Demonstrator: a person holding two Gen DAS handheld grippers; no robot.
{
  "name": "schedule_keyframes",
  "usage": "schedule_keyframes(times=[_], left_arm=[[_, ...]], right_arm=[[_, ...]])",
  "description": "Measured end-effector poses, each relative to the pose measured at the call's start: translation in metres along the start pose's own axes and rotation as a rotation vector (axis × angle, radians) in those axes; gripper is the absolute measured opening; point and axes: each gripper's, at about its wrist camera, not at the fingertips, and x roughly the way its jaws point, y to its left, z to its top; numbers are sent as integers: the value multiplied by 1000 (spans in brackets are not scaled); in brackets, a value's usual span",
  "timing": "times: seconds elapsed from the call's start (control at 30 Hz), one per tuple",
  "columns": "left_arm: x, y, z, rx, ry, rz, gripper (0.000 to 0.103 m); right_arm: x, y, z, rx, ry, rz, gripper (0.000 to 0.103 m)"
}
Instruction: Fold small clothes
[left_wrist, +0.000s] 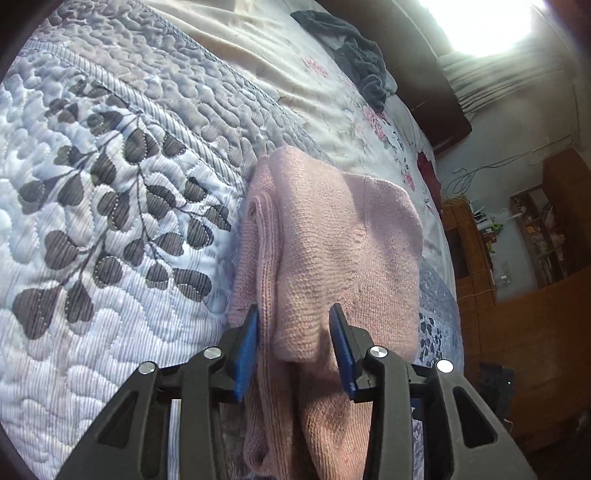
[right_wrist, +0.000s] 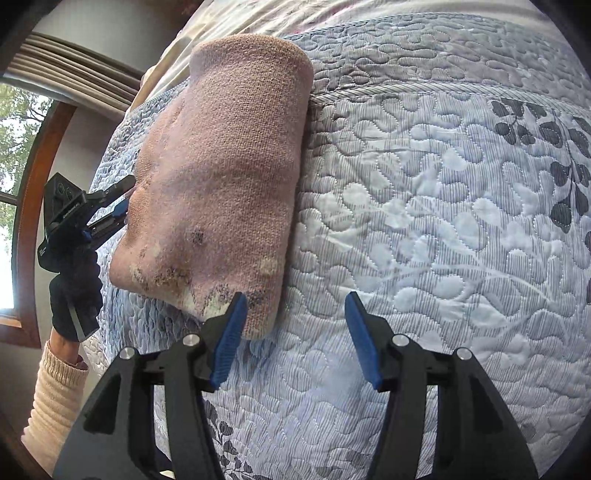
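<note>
A pink knitted garment (left_wrist: 332, 236) lies folded into a thick oblong on the blue quilted bedspread (left_wrist: 110, 206). My left gripper (left_wrist: 295, 325) is open and straddles a thick fold at the garment's near end, with its blue pads (left_wrist: 249, 343) on either side. In the right wrist view the same garment (right_wrist: 229, 177) shows dark and pale marks near its close end. My right gripper (right_wrist: 295, 314) is open over the bedspread (right_wrist: 443, 240), with its left finger just over the garment's near corner and nothing between the fingers. The left gripper (right_wrist: 122, 197) meets the garment's left edge there.
A dark grey cloth heap (left_wrist: 354, 48) lies far up the bed on a floral sheet (left_wrist: 332, 110). Wooden shelves (left_wrist: 535, 236) stand beyond the bed's right edge. A gloved hand (right_wrist: 74, 288) with a cream sleeve (right_wrist: 51, 398) holds the left gripper near a window (right_wrist: 14, 147).
</note>
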Motion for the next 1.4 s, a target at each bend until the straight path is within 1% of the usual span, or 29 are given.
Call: schedule_keyframes(times=[0.03,0.1,0.13,0.17,0.3,0.33,0.37,0.4,0.43,0.47,0.53,0.6,0.73,0.83,0.9,0.97,1.0,1.03,1.1,1.13,1.17,1.23,1.27,1.33,1.4], left_arm=[[-9,-4,-6,14,-1,8,46],[-23,-14,-22,49,6,17,47],[-27,-20,-31,68,16,15,49],[-30,-25,-39,86,28,18,55],[-21,-35,-64,108,87,61,57],[-14,-35,-68,113,101,84,54],[-8,-35,-70,122,110,109,37],[-2,-34,-72,129,118,115,21],[1,-31,-71,118,131,102,11],[0,-29,-69,98,126,84,10],[-8,-23,-65,74,109,44,9],[-13,-15,-64,77,108,55,8],[-1,6,-69,49,140,57,8],[4,10,-72,41,132,50,8],[5,7,-72,52,137,50,8],[2,1,-68,62,144,51,13],[-2,-3,-65,64,133,46,13],[-8,-6,-61,73,113,42,17],[-20,-8,-50,83,72,55,38],[-23,-8,-43,78,52,61,56],[-25,-6,-36,71,35,58,59],[-21,-4,-20,51,30,46,60],[-17,-2,-14,38,37,43,62],[-6,4,-1,9,52,42,63],[7,9,7,-6,65,42,63]], right_arm=[[1,2,-1,-1,0,6,58],[5,5,-1,3,2,20,59],[7,6,-1,9,6,31,60],[11,7,-1,14,10,43,60],[30,11,-2,56,43,82,60],[35,12,-2,64,53,87,60],[38,13,-2,68,60,88,59],[41,14,-3,71,65,91,52],[42,15,-2,75,71,105,39],[42,16,-3,77,75,121,33],[39,23,-1,52,63,106,26],[34,27,-3,35,59,115,23],[36,29,-9,3,67,74,22],[44,25,-11,12,77,62,22],[45,26,-10,3,80,58,22],[43,31,-8,-29,80,47,28],[40,32,-7,-42,77,42,33],[37,34,-5,-55,70,35,42],[28,37,0,-80,32,23,53],[23,37,3,-85,14,28,57],[20,36,6,-85,2,42,57],[14,35,15,-82,-18,59,58],[12,35,20,-84,-28,57,59],[10,34,29,-81,-41,58,61],[10,31,38,-71,-48,81,63]])
